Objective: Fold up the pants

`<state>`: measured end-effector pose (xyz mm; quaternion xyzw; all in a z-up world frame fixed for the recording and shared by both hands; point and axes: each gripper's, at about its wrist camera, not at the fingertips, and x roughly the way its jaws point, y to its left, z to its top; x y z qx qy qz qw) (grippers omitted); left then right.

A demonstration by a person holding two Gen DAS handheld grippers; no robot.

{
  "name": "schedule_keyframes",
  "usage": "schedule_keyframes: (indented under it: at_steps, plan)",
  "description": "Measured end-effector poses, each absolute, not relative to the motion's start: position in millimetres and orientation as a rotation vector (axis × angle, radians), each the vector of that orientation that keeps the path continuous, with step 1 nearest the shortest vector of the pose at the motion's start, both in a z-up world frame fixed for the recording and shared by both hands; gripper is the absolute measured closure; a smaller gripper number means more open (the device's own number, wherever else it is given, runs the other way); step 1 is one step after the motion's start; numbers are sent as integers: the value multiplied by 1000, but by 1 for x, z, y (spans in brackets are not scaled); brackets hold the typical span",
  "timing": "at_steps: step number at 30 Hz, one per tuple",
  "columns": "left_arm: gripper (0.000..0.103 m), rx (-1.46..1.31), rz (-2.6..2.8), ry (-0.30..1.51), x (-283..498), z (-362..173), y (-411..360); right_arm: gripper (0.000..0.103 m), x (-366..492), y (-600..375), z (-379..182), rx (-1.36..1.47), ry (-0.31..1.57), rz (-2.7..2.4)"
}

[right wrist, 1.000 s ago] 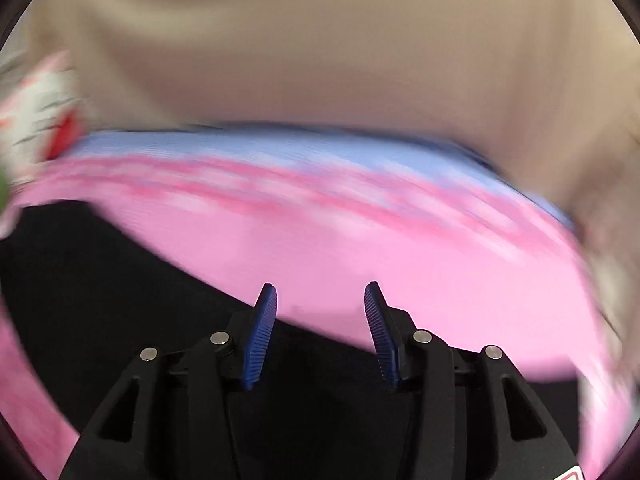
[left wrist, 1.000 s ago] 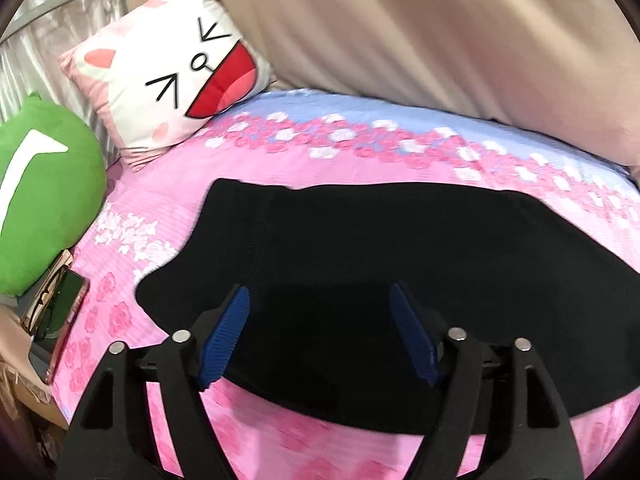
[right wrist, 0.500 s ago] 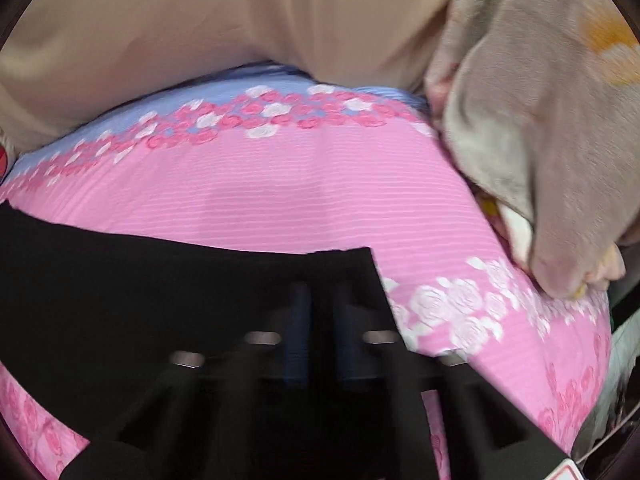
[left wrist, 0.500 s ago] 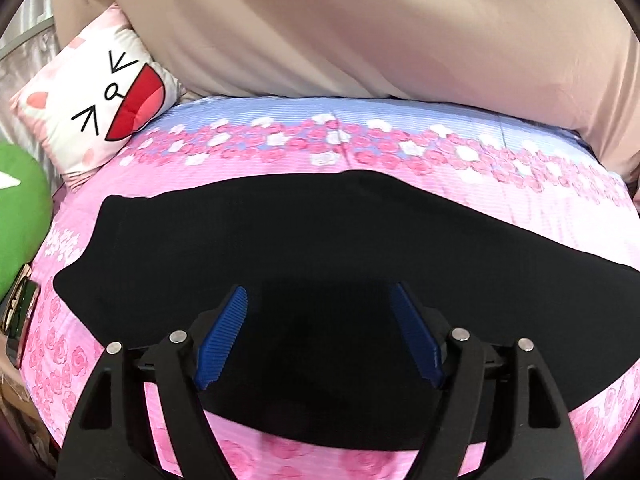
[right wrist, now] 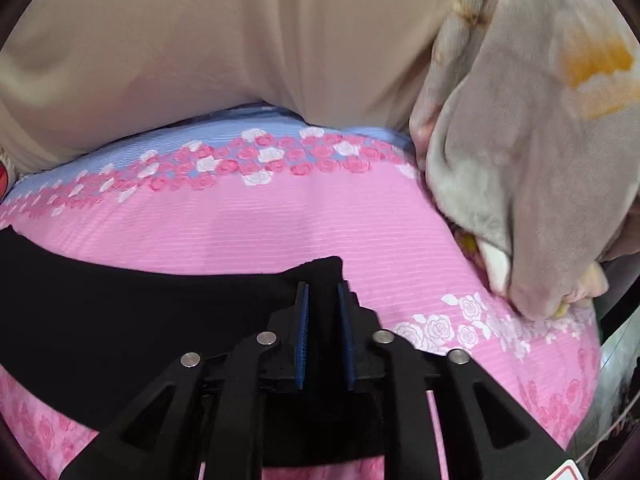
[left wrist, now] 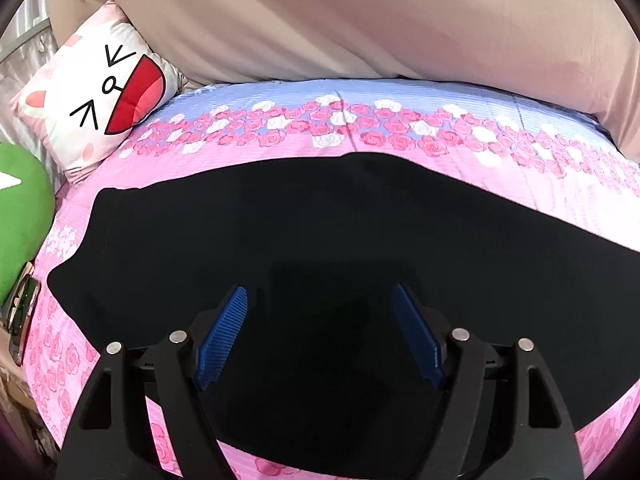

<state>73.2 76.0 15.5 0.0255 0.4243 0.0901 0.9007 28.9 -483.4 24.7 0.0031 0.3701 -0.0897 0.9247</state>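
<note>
1. Here, the black, matte fabric pants [left wrist: 320, 220] lie flat across the pink rose-printed bed sheet [left wrist: 280, 168], lengthwise from left to right, with a bare band of sheet beyond their far edge and a thin strip along the near edge.
2. The left gripper [left wrist: 320, 336] hangs over the middle of the pants, its ribbed blue pads [left wrist: 222, 336] spread wide with nothing between them.
3. The right gripper [right wrist: 323, 332] sits at the pants' right end by the lifted corner; its jaws are narrow and opening, black cloth lies between the pads, and the pads look apart from it.
4. To the left, a white cat-face cushion [left wrist: 96, 92] and a smooth green plush cushion [left wrist: 20, 216] crowd the sheet's edge; to the right, a grey fleecy blanket [right wrist: 540, 160] is heaped on the sheet.
5. A beige draped cloth [left wrist: 360, 20] closes off the far side.
6. The pants' right end is cut off in the left wrist view, their left end in the right.
</note>
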Motion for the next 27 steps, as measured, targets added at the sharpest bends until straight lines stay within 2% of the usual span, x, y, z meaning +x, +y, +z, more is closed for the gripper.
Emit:
schedule_keyframes:
  at_steps: [2,4,6,8,13,20,22,23,24,27]
  plan:
    - [29,59,201,862,70,17,80,80,32,-486,9,-2,817,-198]
    - [23,45,199,856,67,19,87,78,31,-497,-9,9,888,-269]
    - [20,29,219,839,58,24,101,74,16,-496,3,63,844,-272]
    - [17,10,247,817,48,28,118,47,-4,-490,17,85,782,-275]
    - [17,-138,372,804,15,33,193,47,-42,-466,25,131,734,-273]
    - [17,-491,498,815,-21,21,328,47,-60,-447,2,210,782,-267]
    - [20,-499,510,820,-16,14,344,47,-62,-447,-5,241,799,-280]
    - [27,-463,560,853,-10,6,350,47,-63,-447,-5,244,795,-291]
    - [29,-456,585,877,-10,0,351,47,-65,-447,-4,250,788,-295]
    - [29,-497,571,874,-16,-5,351,46,-71,-454,-2,307,786,-292]
